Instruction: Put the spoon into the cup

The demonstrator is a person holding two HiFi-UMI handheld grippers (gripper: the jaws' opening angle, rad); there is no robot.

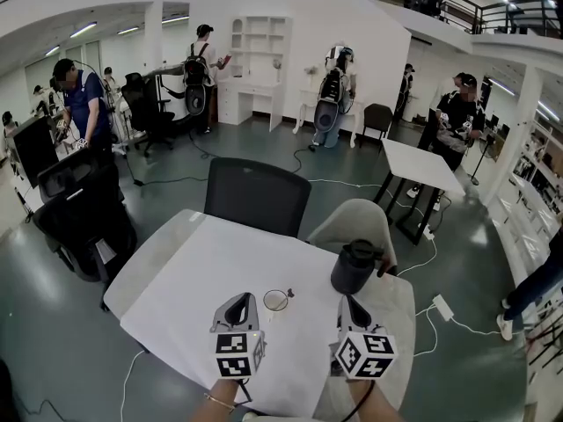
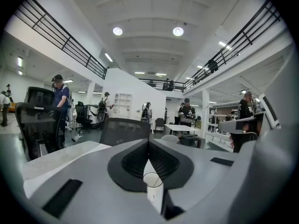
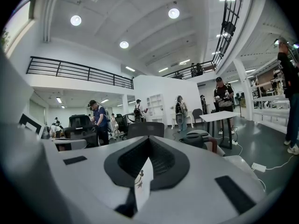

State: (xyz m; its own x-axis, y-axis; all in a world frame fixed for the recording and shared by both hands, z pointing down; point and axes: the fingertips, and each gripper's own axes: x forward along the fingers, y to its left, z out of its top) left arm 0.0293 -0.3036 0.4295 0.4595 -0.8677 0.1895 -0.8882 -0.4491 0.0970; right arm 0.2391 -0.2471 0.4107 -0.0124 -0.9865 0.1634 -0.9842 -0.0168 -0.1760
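The counter (image 1: 176, 271) is showing plain white. The cup (image 1: 276, 301) is looking clear, and the spoon (image 1: 289, 292) is looking dark. The jug (image 1: 354, 266) is showing black. The left hand-held gripper (image 1: 239, 301) and the right hand-held gripper (image 1: 348, 304) are wearing grey with black pads, and their cubes (image 1: 236, 354) are carrying black-and-white square markers. The floor (image 1: 53, 323) is gleaming grey-green.

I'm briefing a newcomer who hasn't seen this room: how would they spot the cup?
Find the white table in front of the dark office chair. Toward its near edge stands the cup: small, open-topped and clear glass, unlike the much larger dark lidded jug off to its right.
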